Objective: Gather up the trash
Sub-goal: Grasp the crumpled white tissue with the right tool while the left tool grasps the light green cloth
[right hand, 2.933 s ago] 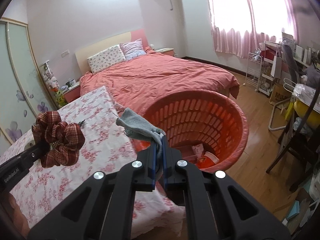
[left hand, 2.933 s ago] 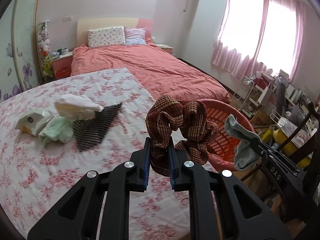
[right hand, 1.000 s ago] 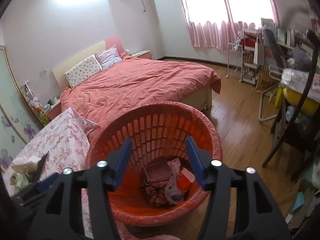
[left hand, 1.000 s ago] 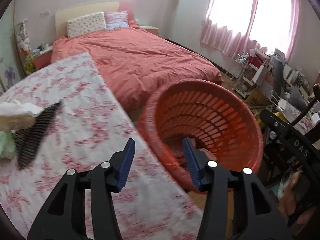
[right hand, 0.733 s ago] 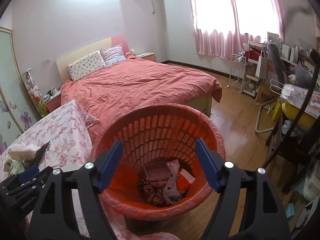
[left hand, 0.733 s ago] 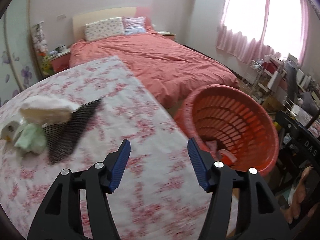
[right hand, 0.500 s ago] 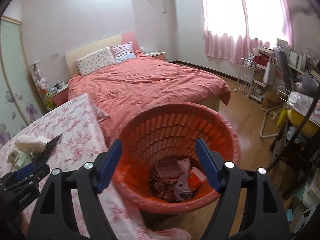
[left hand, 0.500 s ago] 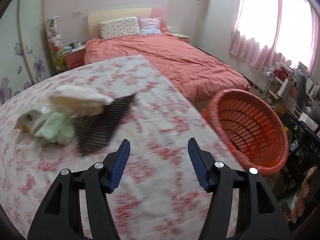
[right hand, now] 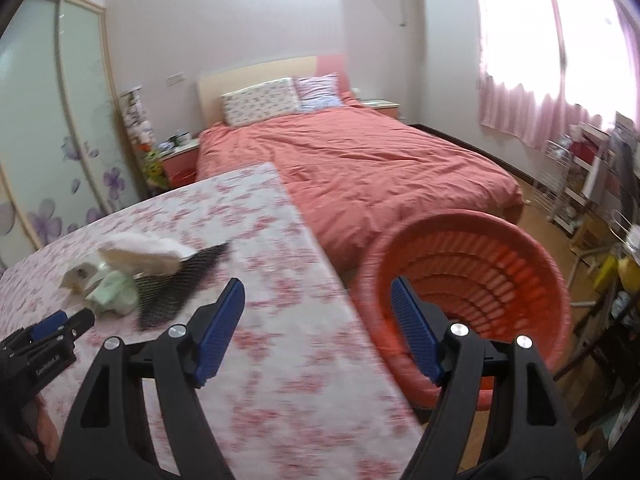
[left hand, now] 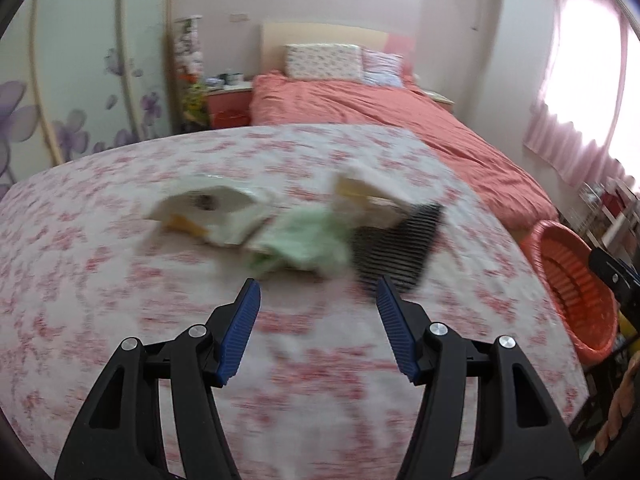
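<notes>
A pile of trash lies on the flowered tablecloth [left hand: 100, 280]: a white packet [left hand: 212, 212], a crumpled green piece [left hand: 304, 240], a cream wad [left hand: 368, 196] and a black mesh piece [left hand: 396, 248]. My left gripper [left hand: 316, 284] hovers just short of the green piece, its jaws opening with nothing between them. The right gripper [right hand: 316, 284] stands open and empty over the table's right edge, beside the orange basket [right hand: 520, 248]. The right wrist view also has the pile, with its black mesh [right hand: 176, 284], and the left gripper [right hand: 72, 320] at lower left.
The orange basket [left hand: 572, 280] stands on the floor off the table's right edge. Behind the table is a bed with a red cover [right hand: 380, 160]. Shelves and clutter [right hand: 580, 184] line the window side, and a hand [left hand: 616, 412] shows at lower right.
Both grippers let a scrunchie and a grey cloth go into the basket, then swung left. The left one now faces the pile, the right one the table edge. Both jaws widened.
</notes>
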Motion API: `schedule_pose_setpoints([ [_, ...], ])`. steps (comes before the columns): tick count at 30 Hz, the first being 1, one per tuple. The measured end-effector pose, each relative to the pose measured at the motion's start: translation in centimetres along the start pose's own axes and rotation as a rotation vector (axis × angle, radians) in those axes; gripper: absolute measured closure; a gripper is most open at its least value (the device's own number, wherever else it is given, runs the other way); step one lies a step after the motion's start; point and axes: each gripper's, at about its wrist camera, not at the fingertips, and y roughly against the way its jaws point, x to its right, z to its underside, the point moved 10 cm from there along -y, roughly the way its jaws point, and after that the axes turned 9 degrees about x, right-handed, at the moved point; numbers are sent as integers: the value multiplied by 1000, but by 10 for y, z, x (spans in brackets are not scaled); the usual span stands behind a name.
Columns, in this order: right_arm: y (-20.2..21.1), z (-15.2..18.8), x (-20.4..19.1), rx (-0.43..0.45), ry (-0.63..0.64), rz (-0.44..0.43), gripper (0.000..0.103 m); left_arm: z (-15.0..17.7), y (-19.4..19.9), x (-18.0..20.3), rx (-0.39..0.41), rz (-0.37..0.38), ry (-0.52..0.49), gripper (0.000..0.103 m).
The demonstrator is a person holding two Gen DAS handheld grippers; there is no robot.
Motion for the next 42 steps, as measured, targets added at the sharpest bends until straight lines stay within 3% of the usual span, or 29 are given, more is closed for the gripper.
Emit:
schedule_pose_setpoints([
  [5, -10, 3, -52, -19, 50, -70, 31, -2, 3, -46, 14, -52, 48, 37],
  [16, -40, 6, -166, -72, 89, -208, 37, 0, 8, -117, 14, -93, 137, 37],
  [22, -63, 13, -210, -112, 96, -206, 47, 0, 6, -141, 12, -103, 178, 37],
  [28, -89, 16, -218, -116, 90, -76, 48, 1, 4, -158, 8, -110, 195, 37],
  [30, -94, 16, -218, -113, 100, -44, 55, 2, 3, -161, 5, -107, 201, 37],
  [31, -96, 17, -216, -121, 103, -34, 66, 2, 2, -162, 4, -106, 202, 37],
  [32, -98, 18, -214, -131, 101, -29, 76, 1, 1, -163, 4, -104, 202, 37],
  [33, -99, 19, -211, -139, 97, -24, 79, 1, 1, -163, 4, -102, 201, 37],
  [42, -86, 10, -183, -82, 65, -57, 89, -3, -8, -144, -3, -61, 178, 37],
])
